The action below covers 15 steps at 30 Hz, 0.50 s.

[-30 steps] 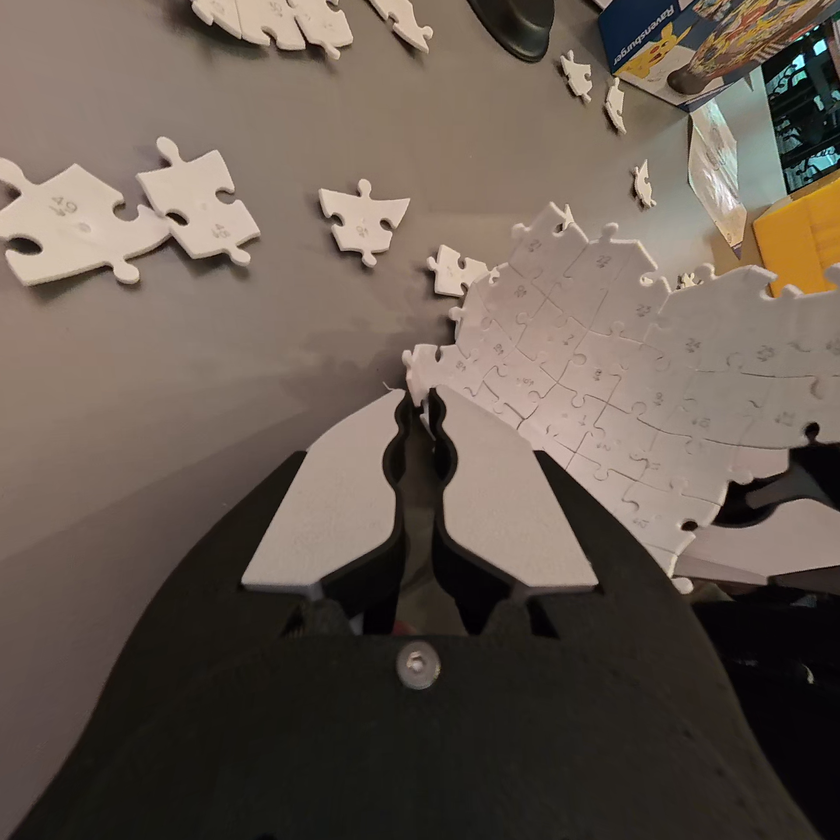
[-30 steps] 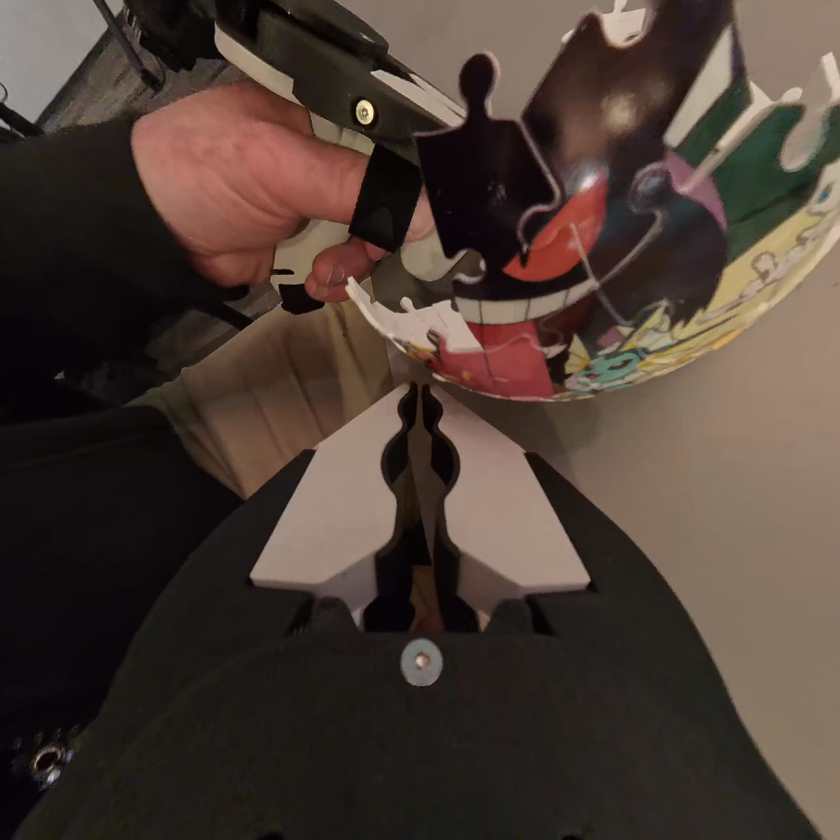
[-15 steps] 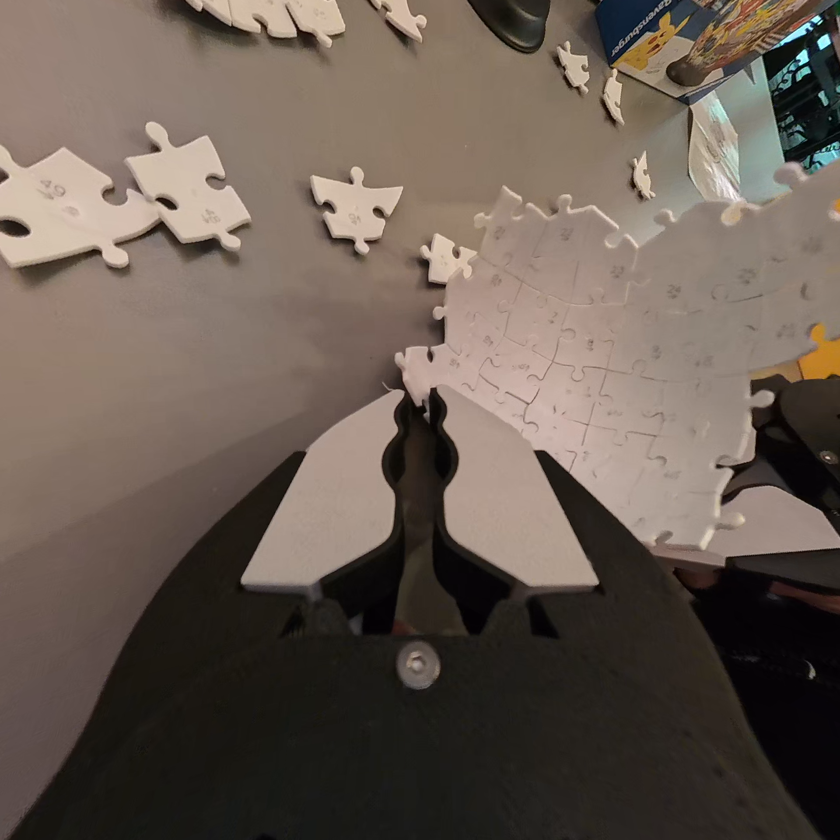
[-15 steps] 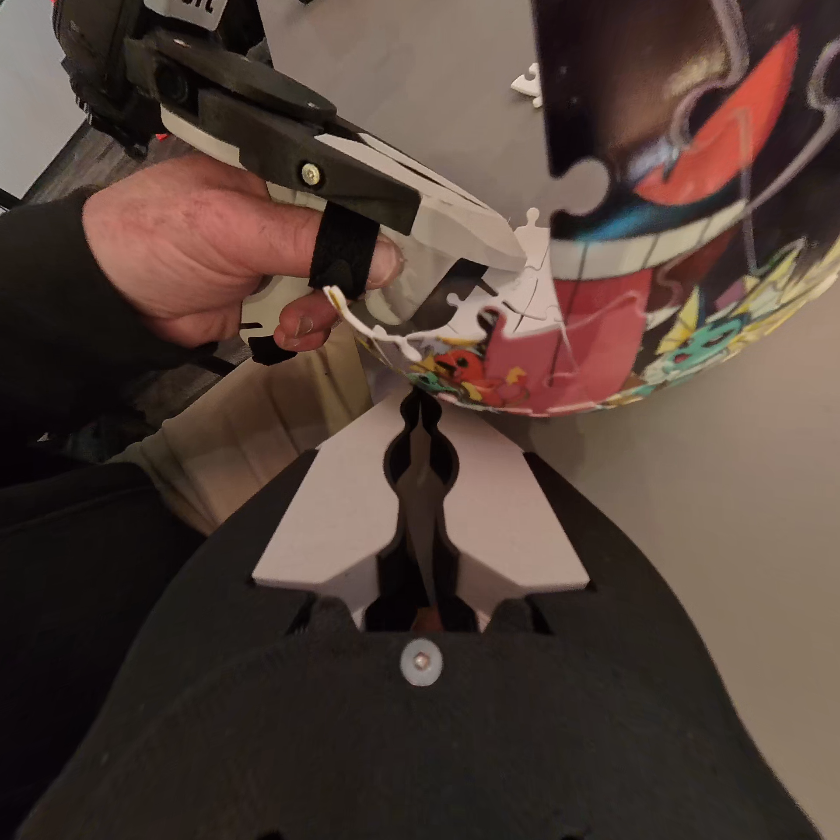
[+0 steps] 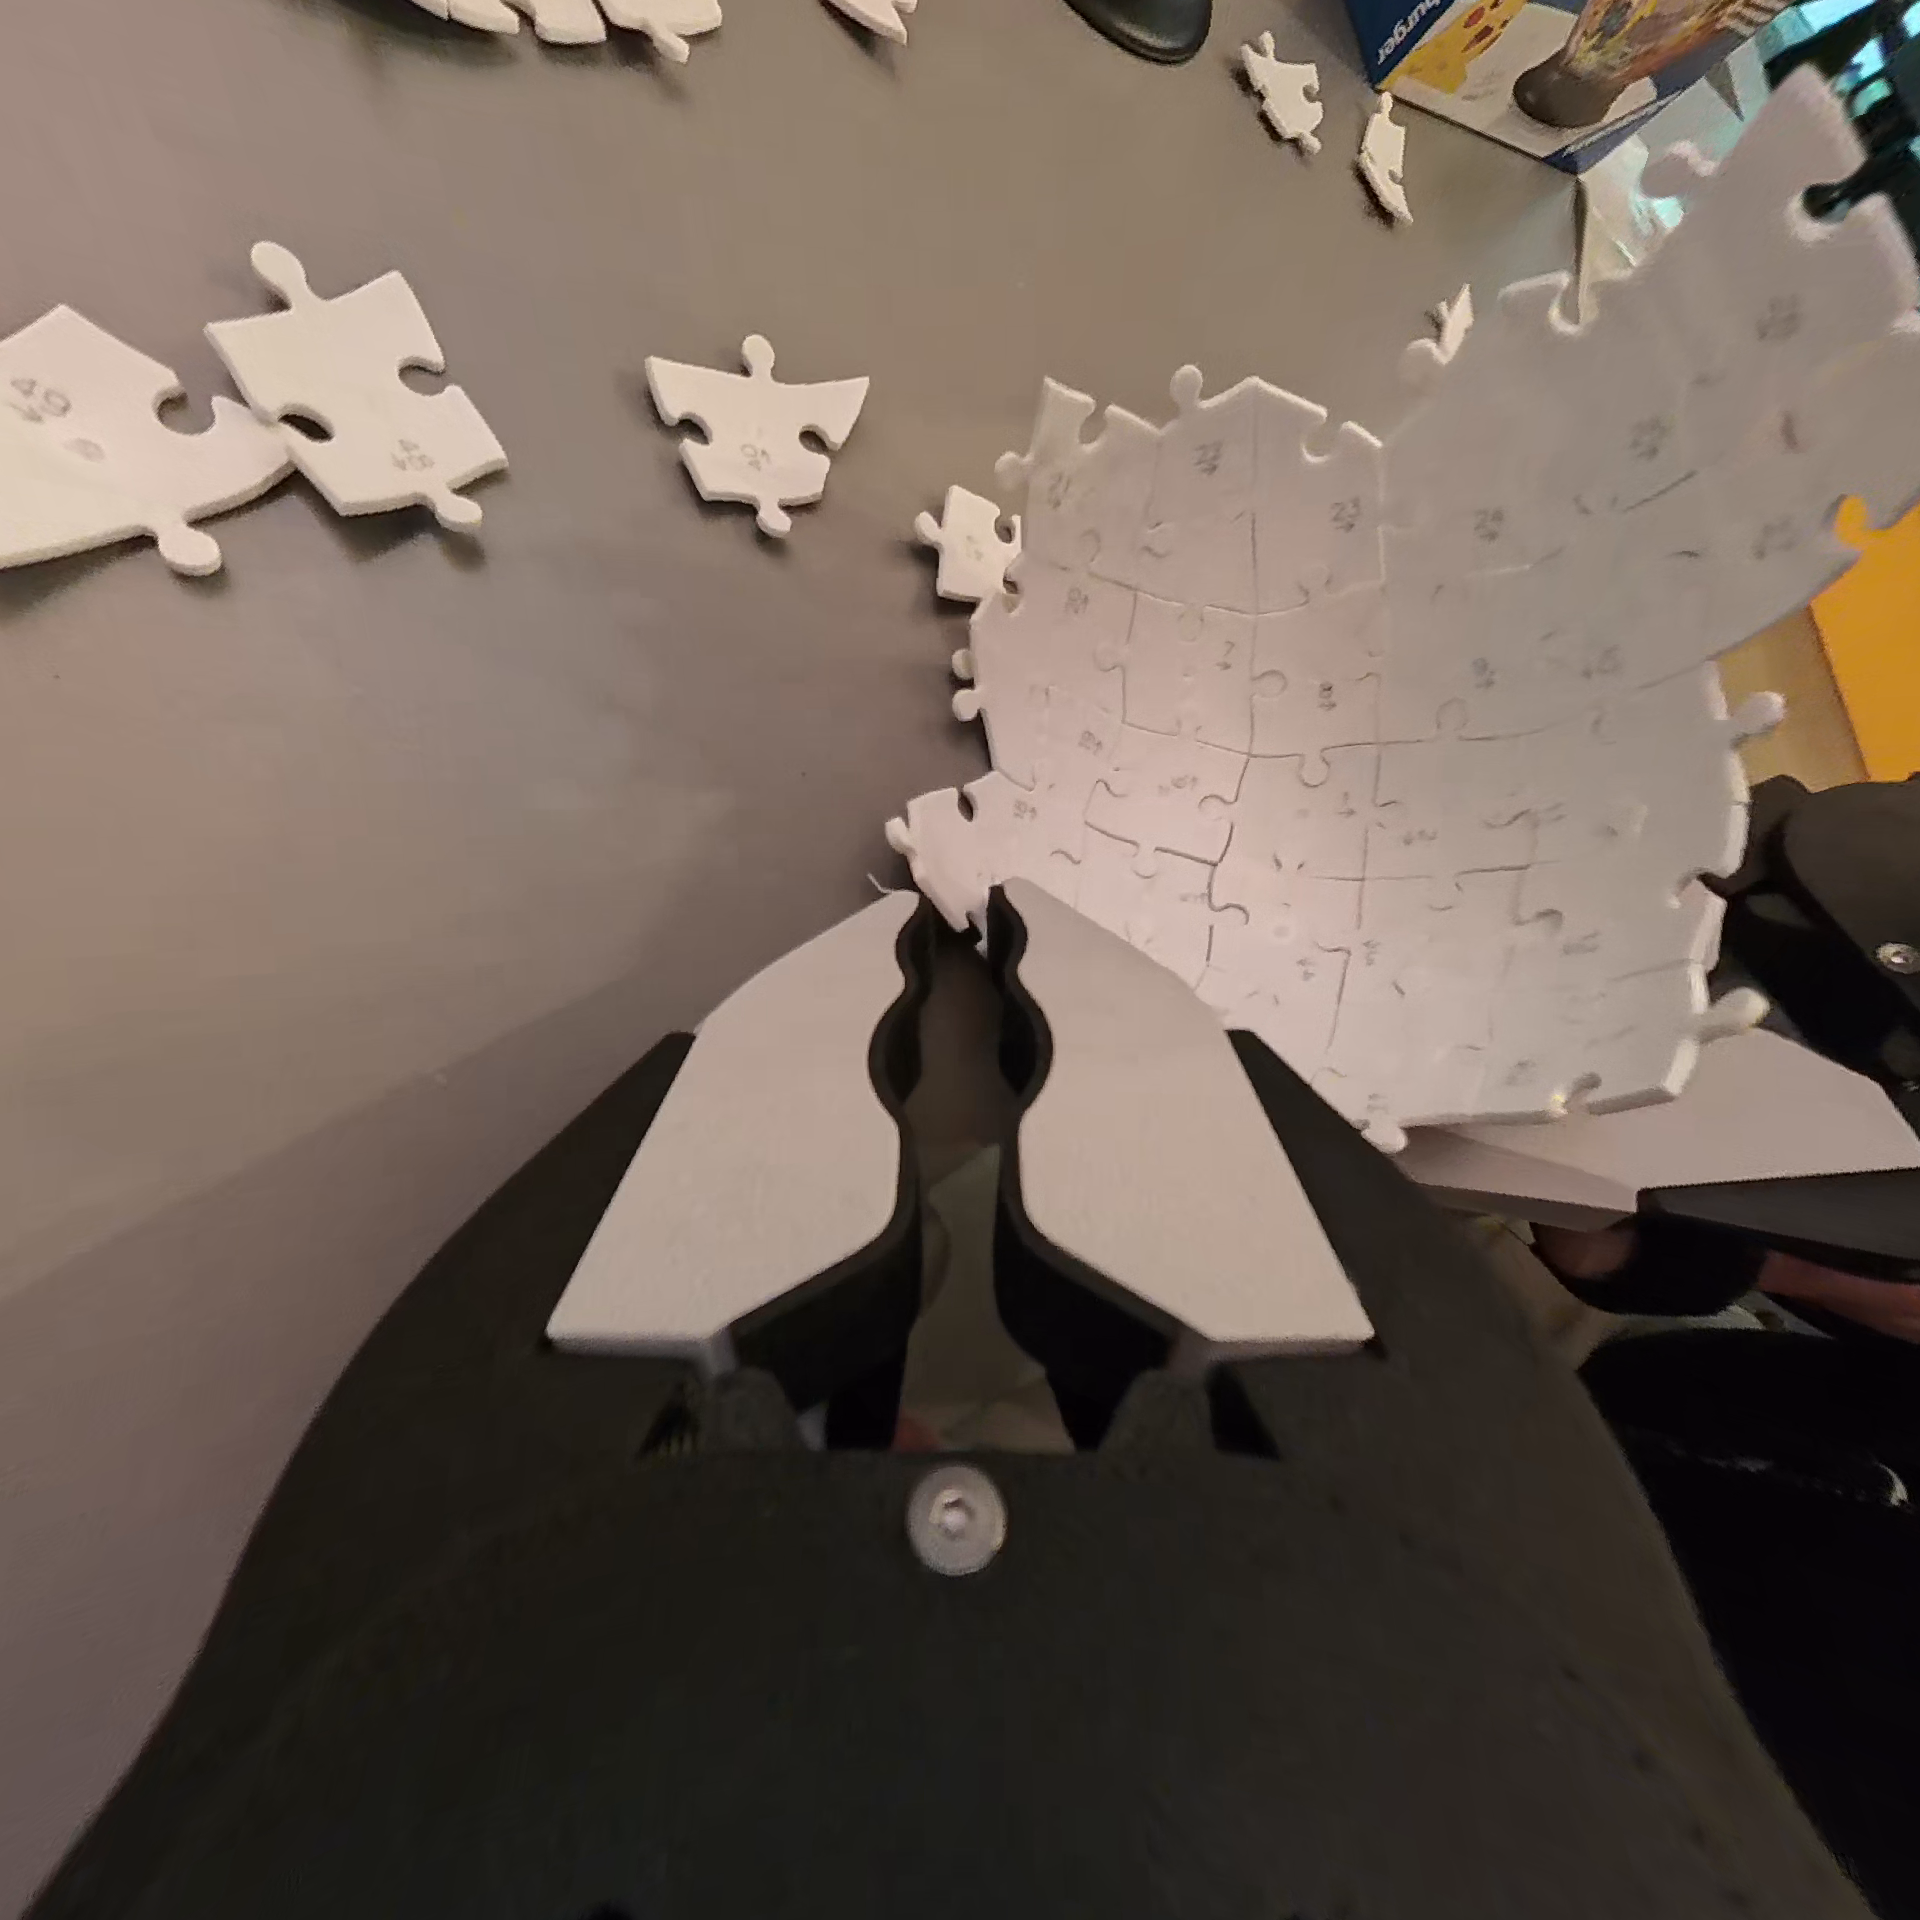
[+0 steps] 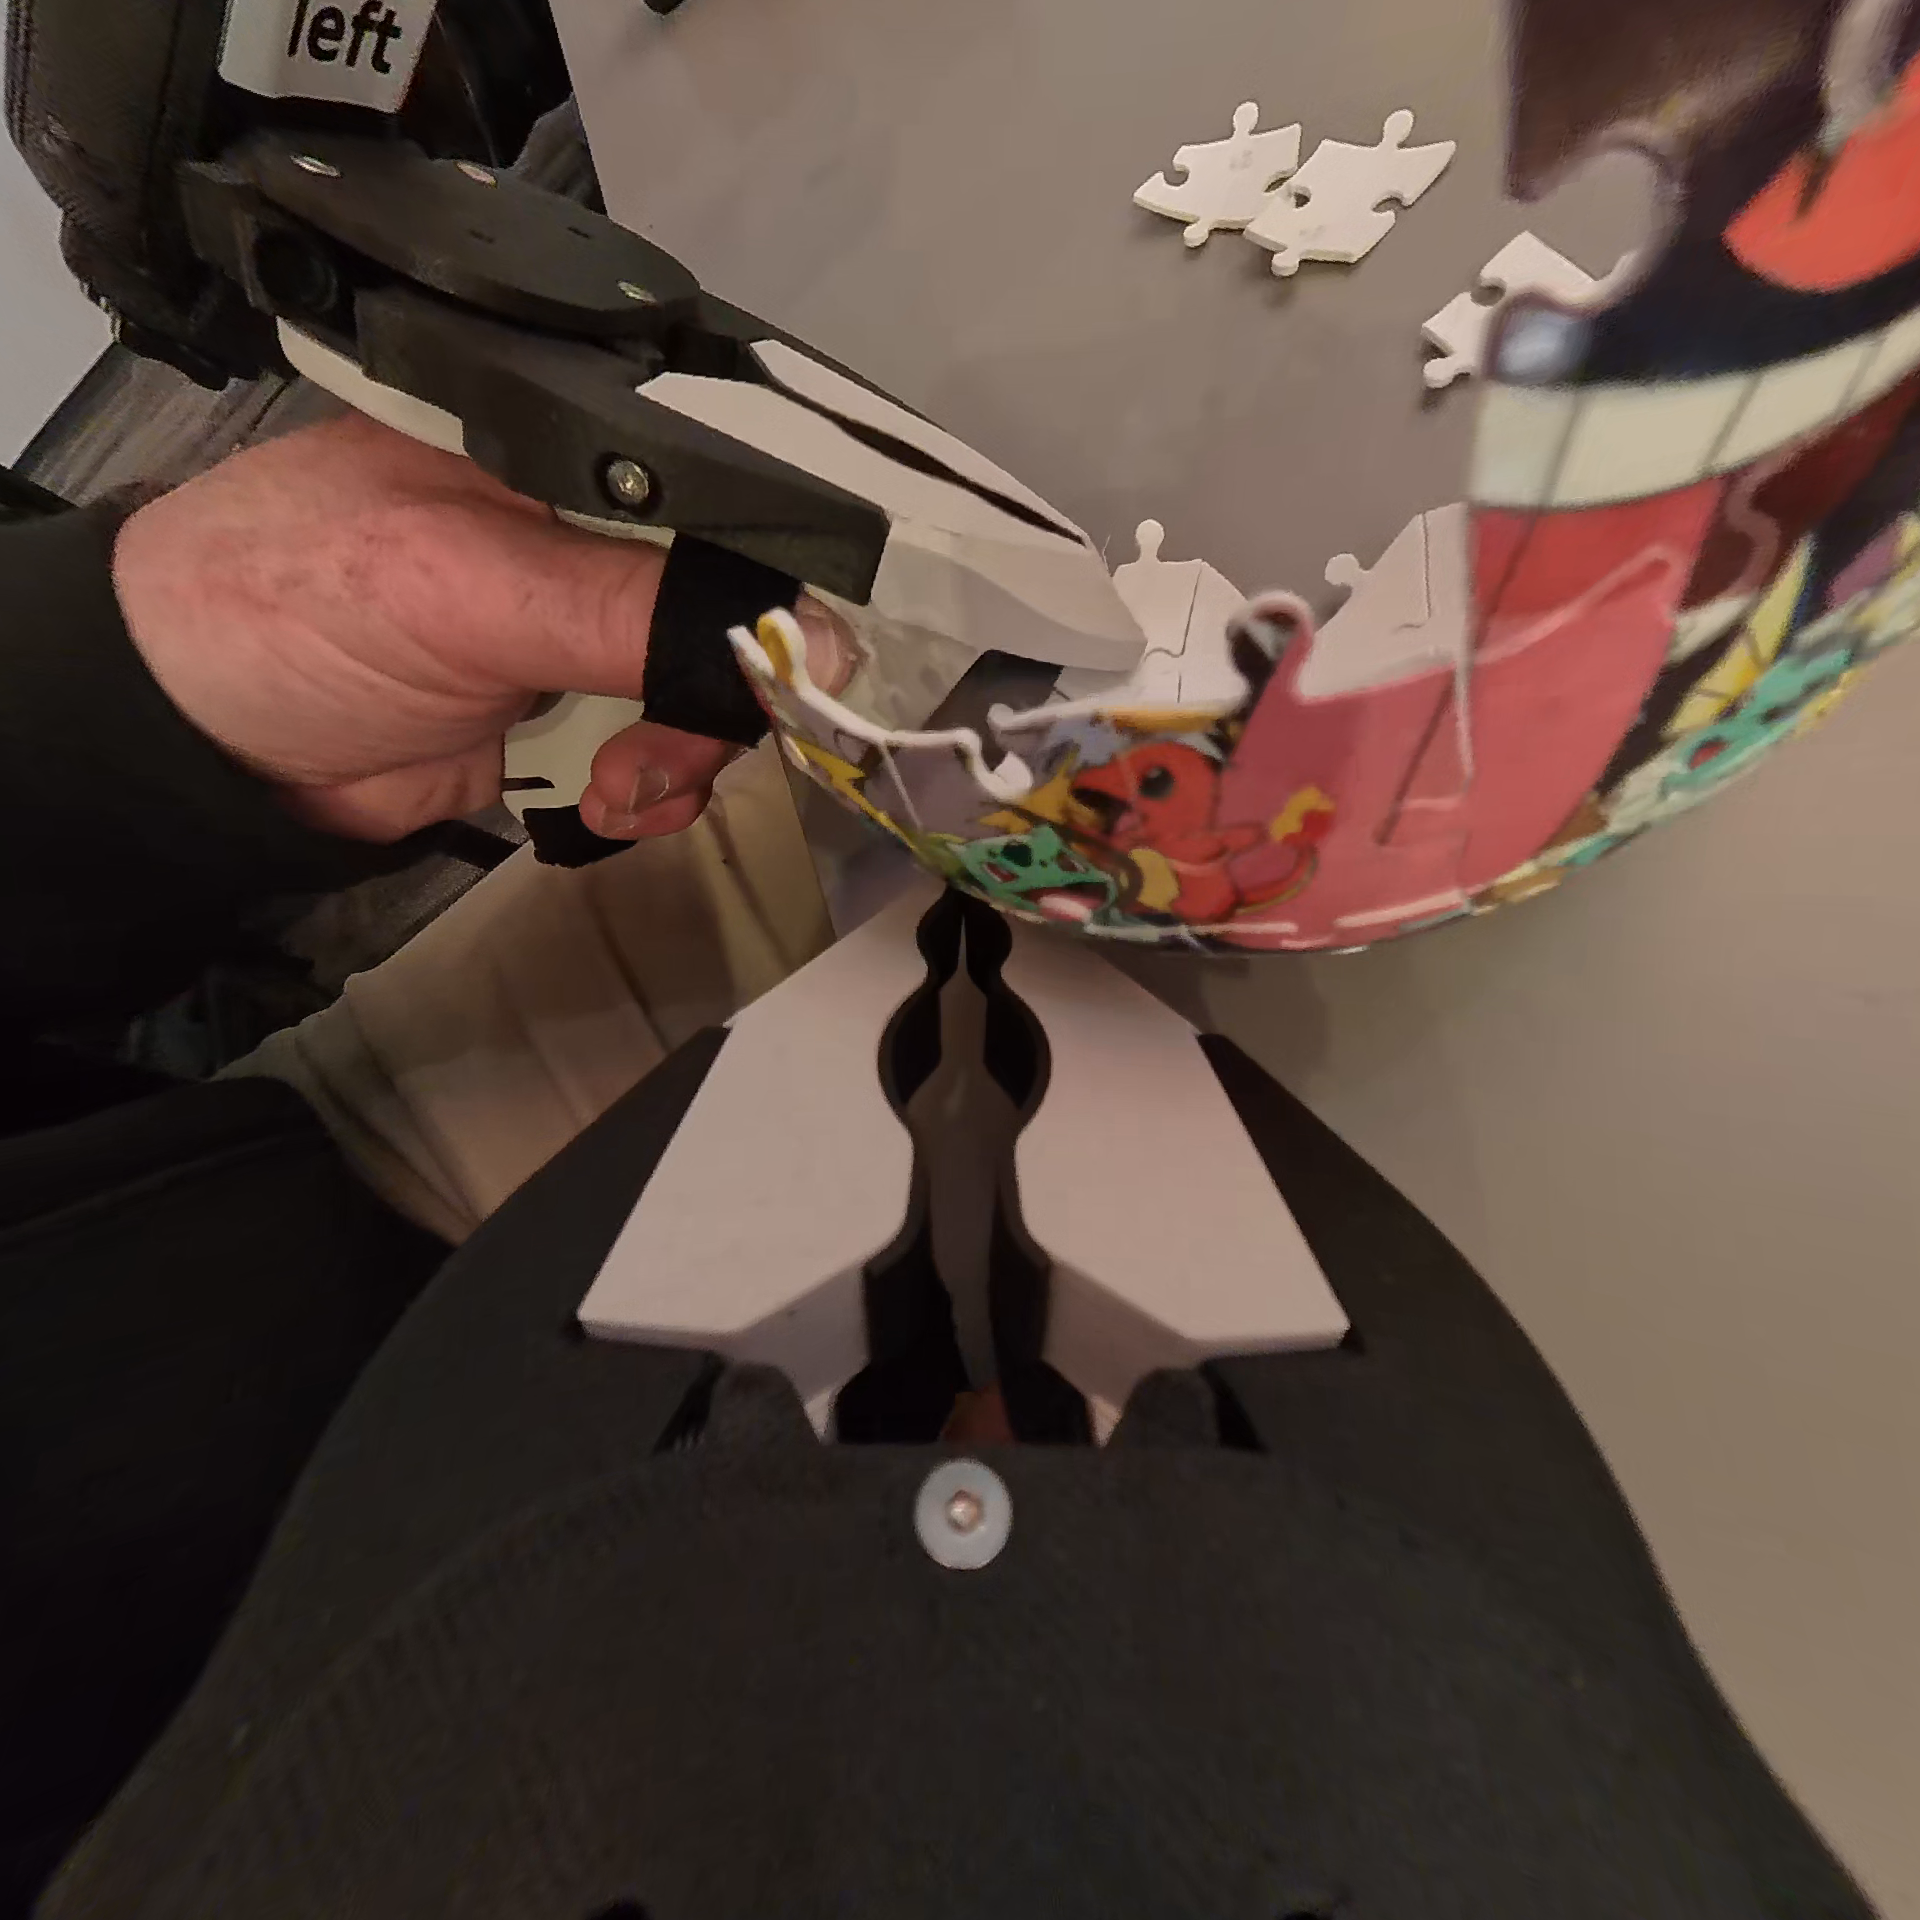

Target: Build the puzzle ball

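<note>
The partly built puzzle ball (image 5: 1351,790) is a curved shell, white and numbered inside, with colourful cartoon figures outside (image 6: 1351,790). It is held up off the grey table (image 5: 416,831). My left gripper (image 5: 956,909) is shut on a tab at the shell's left rim; it also shows in the right wrist view (image 6: 1112,618). My right gripper (image 6: 961,920) is shut at the shell's lower rim, and its fingers (image 5: 1662,1143) show under the shell in the left wrist view. Loose white pieces (image 5: 353,405) (image 5: 758,436) (image 5: 971,540) lie face down on the table.
More loose pieces lie along the far edge (image 5: 561,16) and near the puzzle box (image 5: 1475,62). A black stand (image 5: 1143,21) sits at the back. A yellow object (image 5: 1870,675) is at the right. A hand (image 6: 364,644) holds the left gripper. Several pieces (image 6: 1288,187) lie beyond the shell.
The shell has been turned between both grippers. Its far side has risen at the right in the left wrist view. More of the figures near its rim show in the right wrist view.
</note>
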### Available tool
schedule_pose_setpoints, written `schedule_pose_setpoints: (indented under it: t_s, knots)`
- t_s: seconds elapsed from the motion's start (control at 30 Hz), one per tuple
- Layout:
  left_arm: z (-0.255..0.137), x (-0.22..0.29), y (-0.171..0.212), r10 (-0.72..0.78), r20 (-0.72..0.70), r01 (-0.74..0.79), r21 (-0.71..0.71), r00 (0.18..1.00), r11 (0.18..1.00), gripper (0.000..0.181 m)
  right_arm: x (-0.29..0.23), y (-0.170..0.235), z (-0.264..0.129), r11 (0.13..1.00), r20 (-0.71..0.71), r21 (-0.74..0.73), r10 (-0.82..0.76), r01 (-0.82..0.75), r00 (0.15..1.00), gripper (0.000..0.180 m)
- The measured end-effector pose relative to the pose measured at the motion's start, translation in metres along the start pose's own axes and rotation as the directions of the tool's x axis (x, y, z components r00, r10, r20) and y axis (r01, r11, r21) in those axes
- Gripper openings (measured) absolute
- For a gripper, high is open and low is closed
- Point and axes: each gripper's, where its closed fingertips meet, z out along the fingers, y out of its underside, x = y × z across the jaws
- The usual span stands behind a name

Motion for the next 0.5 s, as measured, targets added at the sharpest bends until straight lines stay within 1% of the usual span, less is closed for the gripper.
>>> schedule_pose_setpoints:
  t_s: [0.5]
  knots:
    - [0.0000, 0.0028, 0.0034, 0.053, 0.016, -0.053, -0.013, 0.998, 0.999, 0.009, 0.0021, -0.0008, 0.0014, 1.000, -0.022, 0.000, -0.015, 0.015, 1.000, 0.000]
